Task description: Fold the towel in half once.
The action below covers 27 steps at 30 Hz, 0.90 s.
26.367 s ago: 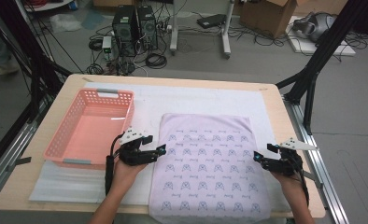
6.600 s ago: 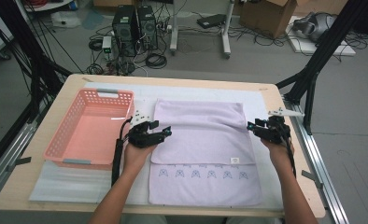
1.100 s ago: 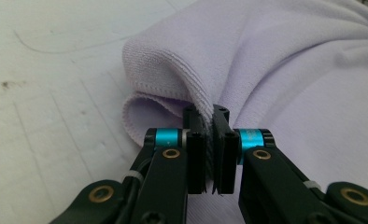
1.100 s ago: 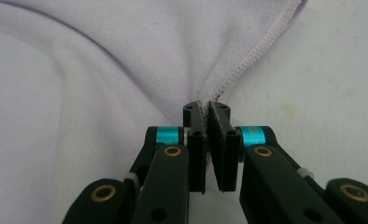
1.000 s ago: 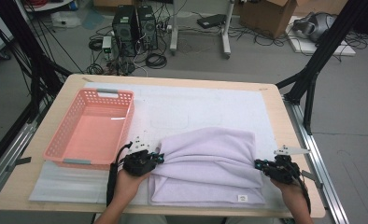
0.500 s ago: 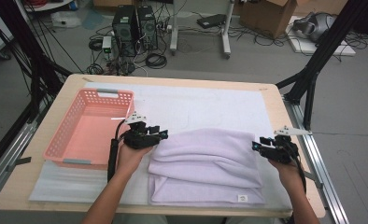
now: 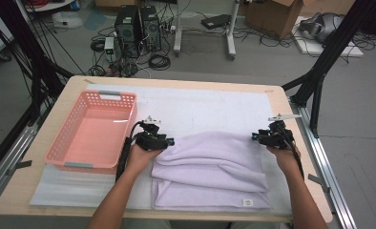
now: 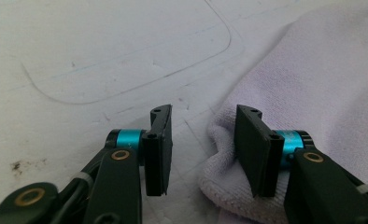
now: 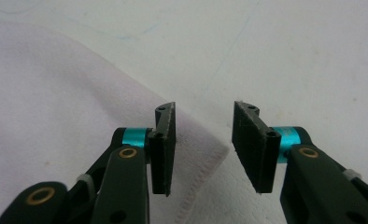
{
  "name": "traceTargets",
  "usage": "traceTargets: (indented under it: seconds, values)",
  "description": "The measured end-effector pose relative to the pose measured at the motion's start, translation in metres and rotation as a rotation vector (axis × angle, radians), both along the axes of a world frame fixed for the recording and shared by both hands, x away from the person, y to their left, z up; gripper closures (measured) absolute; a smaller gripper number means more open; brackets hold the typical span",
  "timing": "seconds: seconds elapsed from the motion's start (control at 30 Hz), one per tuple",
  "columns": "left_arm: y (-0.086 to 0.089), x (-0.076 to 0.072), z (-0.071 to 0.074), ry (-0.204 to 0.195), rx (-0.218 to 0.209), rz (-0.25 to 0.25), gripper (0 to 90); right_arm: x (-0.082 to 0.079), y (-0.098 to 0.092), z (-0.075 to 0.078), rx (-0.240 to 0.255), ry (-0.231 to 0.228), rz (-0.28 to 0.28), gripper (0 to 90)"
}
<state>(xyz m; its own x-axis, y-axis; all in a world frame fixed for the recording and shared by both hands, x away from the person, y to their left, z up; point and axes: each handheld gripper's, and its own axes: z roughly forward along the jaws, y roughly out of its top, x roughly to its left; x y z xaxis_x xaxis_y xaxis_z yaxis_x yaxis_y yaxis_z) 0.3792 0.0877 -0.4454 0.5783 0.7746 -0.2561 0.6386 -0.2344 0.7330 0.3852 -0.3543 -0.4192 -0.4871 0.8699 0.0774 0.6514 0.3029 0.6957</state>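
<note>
Your left gripper (image 7: 169, 141) and right gripper (image 7: 254, 137) flank the folded towel (image 7: 210, 169) at its far corners, jaws just opened and empty (the cloth seems released), right of the pink basket (image 7: 91, 133)

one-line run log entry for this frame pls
work: folding towel | state: folded, on white mat | left gripper: open, just released, at towel's left corner | right gripper: open, at right corner | basket: beside towel
</note>
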Motion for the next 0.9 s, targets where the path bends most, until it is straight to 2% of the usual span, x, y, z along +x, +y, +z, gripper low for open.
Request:
traceTargets:
  seconds: [0.07,0.17,0.2,0.27,0.3,0.33,0.37,0.4,0.47,0.5,0.57,0.63,0.73,0.77,0.83,0.9]
  values:
    - [-0.003,-0.002,0.0,-0.013,0.021,-0.016,50.2,0.004,0.0,-0.005,0.001,0.005,0.006,52.8]
    - [-0.008,-0.005,0.0,-0.023,0.034,-0.025,51.1,0.011,0.003,-0.014,-0.004,0.039,0.029,48.2]
    - [-0.009,-0.006,0.0,-0.013,0.026,-0.049,56.9,0.013,0.006,-0.019,-0.015,0.058,0.037,46.7]
    - [-0.014,-0.008,0.001,0.012,0.001,-0.084,73.4,0.013,0.008,-0.019,-0.035,0.048,0.05,48.1]
    - [-0.017,-0.009,0.001,0.012,0.005,-0.093,80.2,0.012,0.008,-0.018,-0.048,0.042,0.058,51.2]
    - [-0.017,-0.009,0.002,0.022,0.008,-0.092,81.7,0.011,0.007,-0.018,-0.057,0.038,0.065,58.6]
    - [-0.016,-0.007,0.003,0.038,-0.001,-0.087,83.0,0.011,0.006,-0.017,-0.032,0.049,0.094,77.9]
    - [-0.014,-0.006,0.004,0.043,0.001,-0.085,83.9,0.011,0.006,-0.016,-0.005,0.068,0.132,82.9]
    - [-0.011,-0.003,0.01,-0.001,0.046,-0.064,84.4,0.011,0.01,-0.013,-0.045,0.062,0.148,85.1]
    - [-0.006,-0.001,0.017,-0.058,0.036,-0.028,84.5,0.011,0.011,-0.012,-0.049,0.053,0.149,85.4]
    - [0.002,0.005,0.032,-0.153,0.003,0.046,84.9,0.013,0.008,-0.005,-0.039,-0.018,0.128,85.6]
    - [0.007,0.014,0.046,-0.218,0.009,0.083,84.9,0.017,0.004,0.003,-0.033,-0.074,0.093,85.6]
    - [0.006,0.03,0.06,-0.271,0.007,0.121,84.9,0.024,0.003,0.017,-0.008,-0.166,0.039,85.7]
    - [0.005,0.036,0.064,-0.283,0.02,0.126,84.9,0.027,0.005,0.021,-0.007,-0.188,0.027,85.7]
    - [0.003,0.047,0.069,-0.316,0.009,0.156,84.9,0.032,0.009,0.028,-0.033,-0.239,0.009,85.7]
    - [0.003,0.058,0.076,-0.34,-0.006,0.186,84.8,0.039,0.012,0.034,-0.036,-0.276,-0.007,85.7]
